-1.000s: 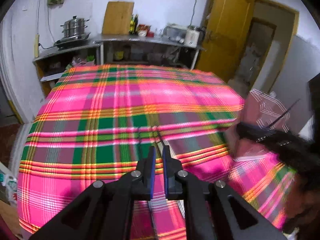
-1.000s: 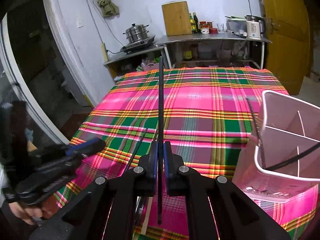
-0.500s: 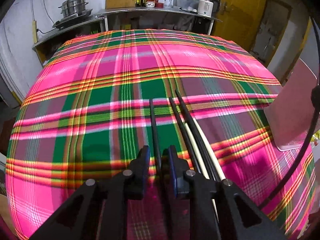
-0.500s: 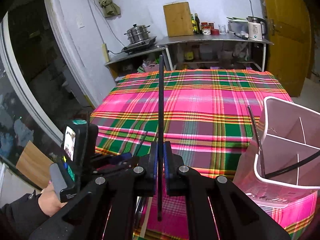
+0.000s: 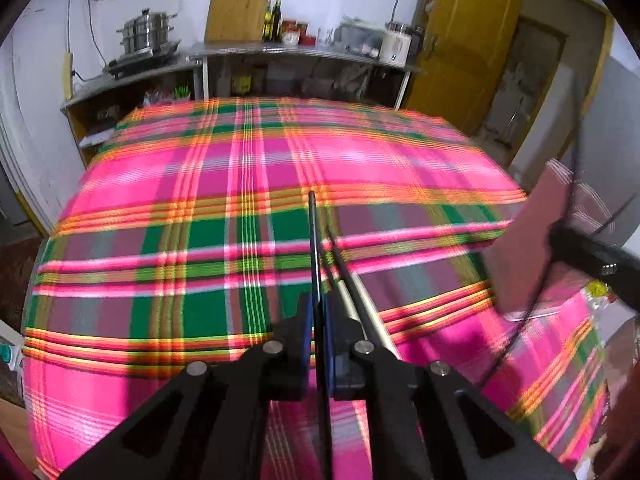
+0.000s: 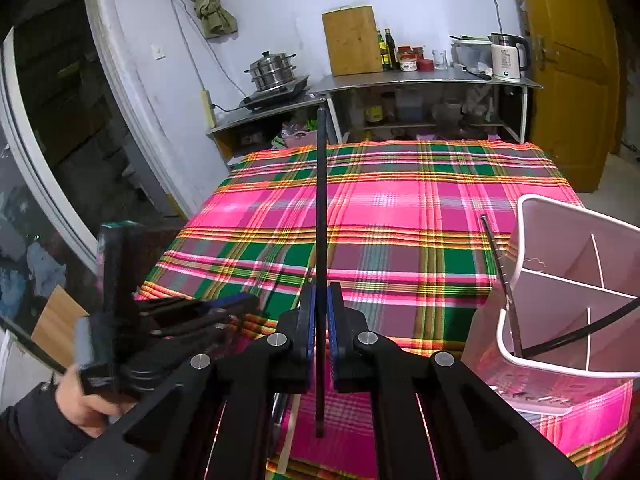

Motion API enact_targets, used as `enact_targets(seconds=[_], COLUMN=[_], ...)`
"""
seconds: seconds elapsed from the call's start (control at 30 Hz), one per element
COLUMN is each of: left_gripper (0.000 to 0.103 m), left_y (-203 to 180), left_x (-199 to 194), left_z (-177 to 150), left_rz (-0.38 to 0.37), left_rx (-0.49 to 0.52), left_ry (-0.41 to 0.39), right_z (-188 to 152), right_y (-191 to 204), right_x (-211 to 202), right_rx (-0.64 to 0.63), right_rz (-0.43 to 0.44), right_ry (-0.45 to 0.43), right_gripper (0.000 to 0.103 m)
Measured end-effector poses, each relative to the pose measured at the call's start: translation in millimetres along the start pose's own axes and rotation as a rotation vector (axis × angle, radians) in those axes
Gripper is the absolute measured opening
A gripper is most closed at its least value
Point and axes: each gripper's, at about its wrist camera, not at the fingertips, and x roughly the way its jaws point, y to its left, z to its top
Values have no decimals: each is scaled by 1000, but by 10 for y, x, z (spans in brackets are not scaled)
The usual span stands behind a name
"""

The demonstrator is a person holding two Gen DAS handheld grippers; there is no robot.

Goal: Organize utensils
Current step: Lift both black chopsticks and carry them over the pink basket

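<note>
Left gripper (image 5: pixel 318 320): half a second before, parted around a black chopstick (image 5: pixel 314 248) on the cloth; now clenched on it, lifted. Right gripper (image 6: pixel 319 312): gripping another chopstick (image 6: pixel 321 216). Pink holder (image 6: pixel 560 280), three o'clock, awaits both.

Bright plaid tablecloth (image 6: pixel 400 216) under black chopsticks

Pink, green and orange checks cover the cloth; a black chopstick (image 6: pixel 321 216) sits between blue pads (image 6: pixel 307 320); the divided holder (image 6: pixel 568 304) is pale pink.
</note>
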Motion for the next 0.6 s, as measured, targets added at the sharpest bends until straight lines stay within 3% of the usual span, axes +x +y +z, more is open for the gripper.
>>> enact_targets(seconds=[0.27, 0.6], left_gripper=[6, 6], left_y=[-124, -290], left_x=[-664, -1152], left_z=[61, 94], left_rz=[-46, -91], left_rx=[13, 21], left_ry=[-109, -166], right_z=[1, 15], right_y=[1, -43], right_x=[-216, -640], right_rx=[4, 23], right_rz=[-1, 6], right_ry=[-31, -97], right_gripper=[6, 6])
